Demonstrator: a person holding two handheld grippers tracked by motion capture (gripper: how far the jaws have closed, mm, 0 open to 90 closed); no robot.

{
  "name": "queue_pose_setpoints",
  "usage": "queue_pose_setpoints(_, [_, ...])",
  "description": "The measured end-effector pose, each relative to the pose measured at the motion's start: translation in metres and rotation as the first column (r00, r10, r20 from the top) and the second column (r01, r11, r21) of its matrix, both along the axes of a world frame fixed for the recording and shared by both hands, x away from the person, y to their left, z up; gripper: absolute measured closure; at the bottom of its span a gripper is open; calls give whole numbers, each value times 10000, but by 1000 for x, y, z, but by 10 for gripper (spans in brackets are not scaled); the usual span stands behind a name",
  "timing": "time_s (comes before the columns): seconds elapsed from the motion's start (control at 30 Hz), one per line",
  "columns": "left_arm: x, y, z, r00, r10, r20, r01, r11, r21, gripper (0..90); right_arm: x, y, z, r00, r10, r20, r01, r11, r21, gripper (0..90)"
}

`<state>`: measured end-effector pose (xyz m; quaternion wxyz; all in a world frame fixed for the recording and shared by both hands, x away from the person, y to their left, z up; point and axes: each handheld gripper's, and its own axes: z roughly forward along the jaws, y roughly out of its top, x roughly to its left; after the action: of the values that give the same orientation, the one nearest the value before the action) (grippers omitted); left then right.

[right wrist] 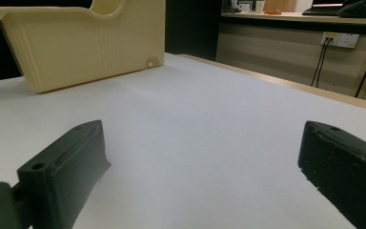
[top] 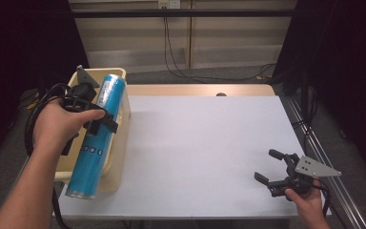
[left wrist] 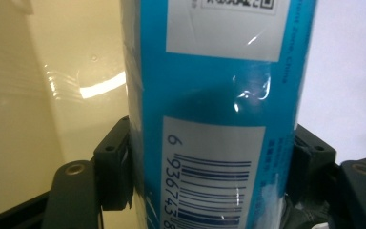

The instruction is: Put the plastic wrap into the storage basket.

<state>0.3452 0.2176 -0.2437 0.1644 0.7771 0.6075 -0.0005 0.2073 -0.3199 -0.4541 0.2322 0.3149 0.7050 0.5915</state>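
Two tools | left tool [top: 97, 117]: clamped on blue tube [top: 96, 136] lying over cream basket [top: 119, 143] | right tool [top: 272, 167]: jaws wide, low over white table [top: 200, 152]

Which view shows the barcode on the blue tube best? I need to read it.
The left gripper view: the barcode fills the near foreground on the tube, digits partly legible. The high view shows the whole tube, its barcode unreadable.

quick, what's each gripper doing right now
Left gripper: shut on the blue tube, over the cream basket.
Right gripper: open, holding nothing, low over the white table.
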Motion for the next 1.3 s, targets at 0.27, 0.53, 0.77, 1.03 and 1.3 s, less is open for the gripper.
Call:
queue_pose_setpoints(0.27, [3,13,-9,9991,421,-16,-420,9989,221,324,0,1,0,10000,43,34,-43,10000,-13,19])
queue_pose_setpoints(0.53, [8,19,-16,9980,630,-86,-626,9974,361,323,0,1,0,10000,40,-2,-40,10000,-23,18])
queue_pose_setpoints(0.77, [12,19,-26,9968,791,-82,-787,9959,450,323,0,0,0,10000,37,-2,-37,10000,-3,18])
queue_pose_setpoints(1.03, [16,20,-36,9931,1169,-134,-1159,9914,610,322,0,0,0,10000,52,4,-52,10000,-10,18])
queue_pose_setpoints(1.3, [16,22,-43,9887,1496,-118,-1487,9875,529,322,0,0,0,10000,66,15,-66,10000,-26,18])
